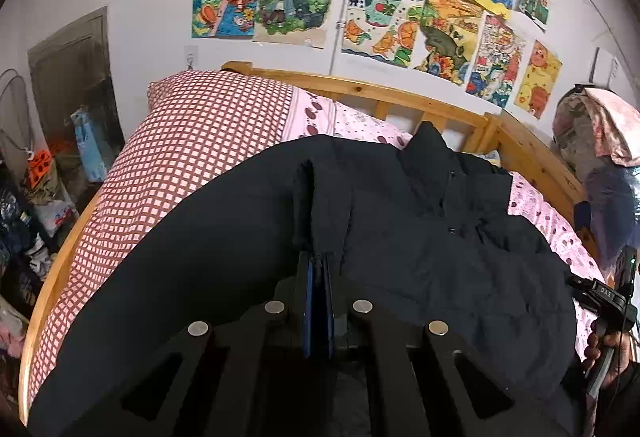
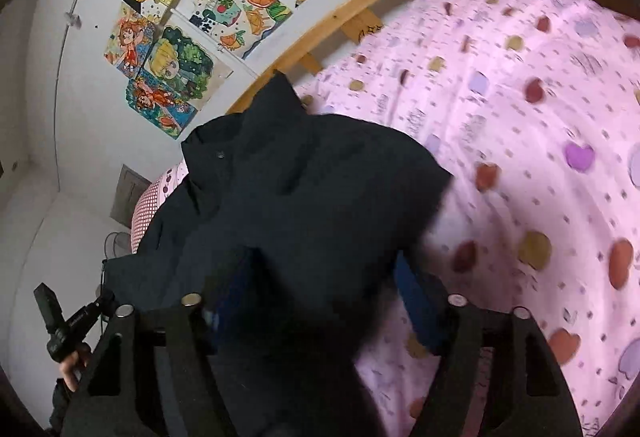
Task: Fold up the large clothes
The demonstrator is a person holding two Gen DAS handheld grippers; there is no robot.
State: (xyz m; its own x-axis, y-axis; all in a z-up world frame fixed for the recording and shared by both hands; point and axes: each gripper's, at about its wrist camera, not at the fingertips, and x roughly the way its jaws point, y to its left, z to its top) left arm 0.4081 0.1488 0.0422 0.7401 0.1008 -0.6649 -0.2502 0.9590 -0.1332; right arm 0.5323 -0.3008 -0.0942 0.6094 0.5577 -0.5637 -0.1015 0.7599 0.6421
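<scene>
Dark padded fabric, matte and puffy: a black jacket (image 1: 420,237) lies across the bed, its stiff collar standing toward the wooden bed rail (image 1: 400,93). At far left, cluttered shelves (image 1: 36,205), blurred. Next, a red-and-white checked pillow (image 1: 192,141), plump. Pink sheet (image 2: 540,157) with heart prints, smeared by motion in the right wrist view. Left gripper (image 1: 318,257) clenched on a raised fold of the jacket. Right gripper (image 2: 320,285): jaws apart, jacket fabric bulging between them; fingertips hidden under cloth, so contact with the pads cannot be told. Jacket's lower edge is cut off behind both grippers.
</scene>
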